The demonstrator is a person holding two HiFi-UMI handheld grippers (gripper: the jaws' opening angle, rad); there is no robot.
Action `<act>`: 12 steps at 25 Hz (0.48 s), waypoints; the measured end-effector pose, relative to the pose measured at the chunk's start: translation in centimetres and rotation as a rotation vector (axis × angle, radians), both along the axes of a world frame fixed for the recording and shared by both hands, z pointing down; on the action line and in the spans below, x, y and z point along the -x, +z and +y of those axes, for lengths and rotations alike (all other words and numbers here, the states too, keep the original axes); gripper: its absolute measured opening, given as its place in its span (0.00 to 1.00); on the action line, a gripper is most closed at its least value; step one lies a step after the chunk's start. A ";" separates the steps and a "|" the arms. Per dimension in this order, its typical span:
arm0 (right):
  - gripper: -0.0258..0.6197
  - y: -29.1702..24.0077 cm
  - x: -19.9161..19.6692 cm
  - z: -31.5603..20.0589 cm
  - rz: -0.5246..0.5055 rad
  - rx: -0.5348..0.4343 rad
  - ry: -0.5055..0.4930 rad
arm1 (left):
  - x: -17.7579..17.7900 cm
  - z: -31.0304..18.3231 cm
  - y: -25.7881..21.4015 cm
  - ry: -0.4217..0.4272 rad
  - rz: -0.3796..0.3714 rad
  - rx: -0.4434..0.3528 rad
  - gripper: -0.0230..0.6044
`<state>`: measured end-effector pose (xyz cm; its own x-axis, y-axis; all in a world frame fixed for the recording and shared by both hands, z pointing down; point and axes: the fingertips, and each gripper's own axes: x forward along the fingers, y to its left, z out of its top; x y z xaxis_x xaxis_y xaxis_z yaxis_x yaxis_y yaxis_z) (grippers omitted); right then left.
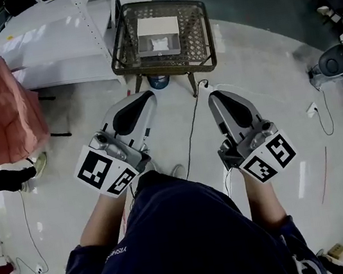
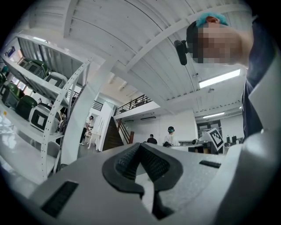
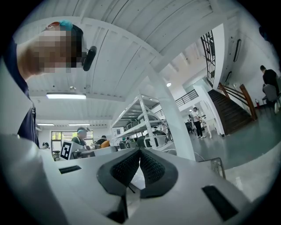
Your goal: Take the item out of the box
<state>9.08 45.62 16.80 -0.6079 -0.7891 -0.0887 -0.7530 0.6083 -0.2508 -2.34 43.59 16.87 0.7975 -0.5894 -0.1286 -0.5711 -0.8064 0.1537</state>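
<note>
Item (image 1: 160,42) is seen in box (image 1: 156,25), mid-basket (image 1: 125,46); likely light, soft.
A pinch at its top is advised; left gripper (image 2: 141,147) and right gripper (image 3: 139,151) are closed, empty.

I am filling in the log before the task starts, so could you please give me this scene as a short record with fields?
Stage: not started, box untouched
Left gripper: shut, nothing between the jaws
Right gripper: shut, nothing between the jaws
Box: white, open on top, inside the wire basket
Item: pale thing in the box, too small to identify
Basket position: ahead of both grippers, apart from them
</note>
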 end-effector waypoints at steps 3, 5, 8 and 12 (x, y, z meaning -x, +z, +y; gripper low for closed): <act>0.08 0.3 -0.4 -0.7 0.000 0.008 -0.004 | -0.2 -0.8 0.3 -0.008 0.002 0.009 0.05; 0.08 0.6 -0.6 -1.5 -0.001 0.014 -0.006 | -0.4 -1.6 0.6 -0.011 0.003 0.014 0.05; 0.08 1.2 -0.9 -2.9 -0.003 0.028 -0.005 | -0.7 -3.1 1.2 -0.010 0.003 0.022 0.05; 0.08 2.0 -1.0 -5.8 0.000 0.045 0.001 | -0.8 -6.0 2.0 -0.006 0.006 0.033 0.05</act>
<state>10.11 39.84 18.85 -0.6075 -0.7925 -0.0530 -0.7535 0.5961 -0.2774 -1.58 37.60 18.85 0.7934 -0.5981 -0.1133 -0.5749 -0.7974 0.1836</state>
